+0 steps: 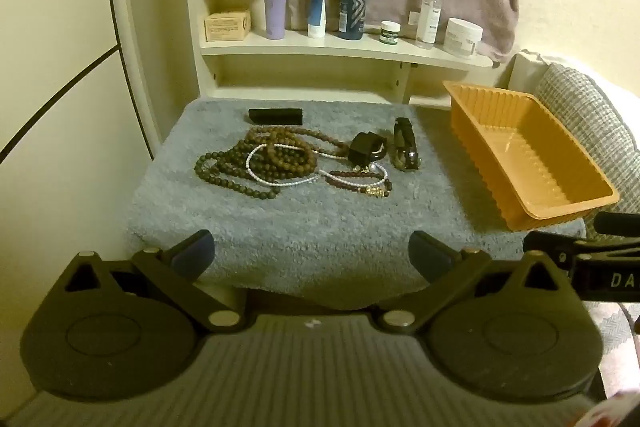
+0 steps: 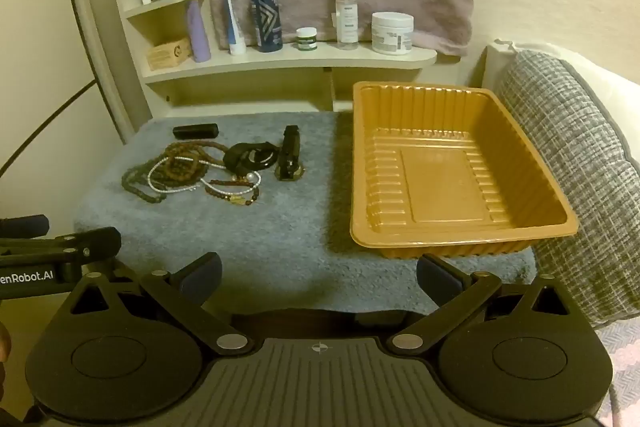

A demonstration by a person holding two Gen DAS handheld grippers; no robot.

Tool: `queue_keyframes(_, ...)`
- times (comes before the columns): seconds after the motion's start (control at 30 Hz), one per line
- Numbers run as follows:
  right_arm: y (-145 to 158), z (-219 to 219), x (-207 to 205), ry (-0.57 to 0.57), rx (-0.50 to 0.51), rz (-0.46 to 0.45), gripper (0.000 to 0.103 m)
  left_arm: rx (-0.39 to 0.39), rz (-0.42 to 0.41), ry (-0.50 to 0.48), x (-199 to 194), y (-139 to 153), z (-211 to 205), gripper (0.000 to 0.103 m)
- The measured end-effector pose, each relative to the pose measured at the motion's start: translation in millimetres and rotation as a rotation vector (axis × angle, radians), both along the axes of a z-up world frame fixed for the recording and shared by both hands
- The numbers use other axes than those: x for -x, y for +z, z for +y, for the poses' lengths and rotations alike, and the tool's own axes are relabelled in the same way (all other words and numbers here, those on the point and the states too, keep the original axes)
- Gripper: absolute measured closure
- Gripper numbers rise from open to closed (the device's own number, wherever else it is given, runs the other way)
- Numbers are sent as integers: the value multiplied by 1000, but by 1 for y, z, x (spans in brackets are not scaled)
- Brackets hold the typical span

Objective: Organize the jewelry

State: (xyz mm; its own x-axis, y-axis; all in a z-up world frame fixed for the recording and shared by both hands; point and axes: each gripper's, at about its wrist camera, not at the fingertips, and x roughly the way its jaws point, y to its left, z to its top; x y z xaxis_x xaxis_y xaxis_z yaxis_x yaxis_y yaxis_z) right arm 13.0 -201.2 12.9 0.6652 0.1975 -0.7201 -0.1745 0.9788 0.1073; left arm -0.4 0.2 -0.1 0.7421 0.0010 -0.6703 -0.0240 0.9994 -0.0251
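Grey fleece covers the desk [image 1: 320,227] below a toiletry shelf [image 1: 340,47]. Tangled bead necklaces [image 1: 256,163], a white bead strand [image 1: 280,181], bracelets [image 1: 360,183] and a watch [image 1: 406,147] lie heaped left of the orange plastic tray [image 2: 460,167], apart from it. Left gripper [image 1: 312,255] and right gripper [image 2: 320,277] hover level at the near edge, side by side, fingers spread wide, holding nothing.
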Motion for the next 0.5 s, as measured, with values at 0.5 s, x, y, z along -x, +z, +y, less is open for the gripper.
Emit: queue_keyframes(0.5, 2, 3, 0, -12, -3, -10, 0, 7, 3, -9, -1, 4, 2, 1)
